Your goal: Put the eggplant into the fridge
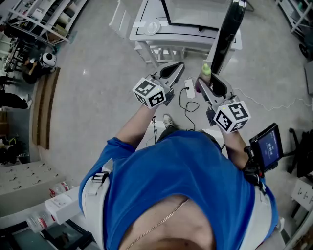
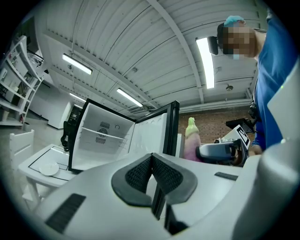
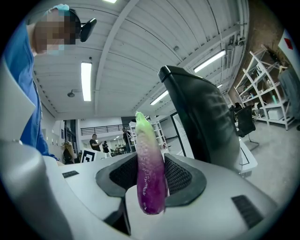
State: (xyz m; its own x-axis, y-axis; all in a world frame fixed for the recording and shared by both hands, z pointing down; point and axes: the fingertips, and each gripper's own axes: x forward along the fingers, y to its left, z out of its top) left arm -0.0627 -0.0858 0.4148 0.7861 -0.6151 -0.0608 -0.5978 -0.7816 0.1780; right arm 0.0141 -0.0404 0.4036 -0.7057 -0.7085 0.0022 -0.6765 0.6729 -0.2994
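Note:
The eggplant (image 3: 150,173), purple with a pale green top, stands upright between the pads of my right gripper (image 3: 151,176), which is shut on it. In the head view its green tip (image 1: 207,71) shows above the right gripper (image 1: 211,87), close to the open black fridge door (image 1: 227,34). My left gripper (image 2: 152,172) is shut with nothing between its jaws. Past it the small fridge (image 2: 105,136) stands open, white inside with a shelf, and the eggplant (image 2: 191,140) shows to its right. In the head view the left gripper (image 1: 171,72) points at the fridge (image 1: 188,14).
The fridge sits on a white table (image 1: 161,36) with a small white plate (image 1: 152,27) at its left. Cables and a power strip (image 1: 190,89) lie on the floor below. A phone on a mount (image 1: 267,146) is at my right. Shelving (image 1: 44,19) lines the far left.

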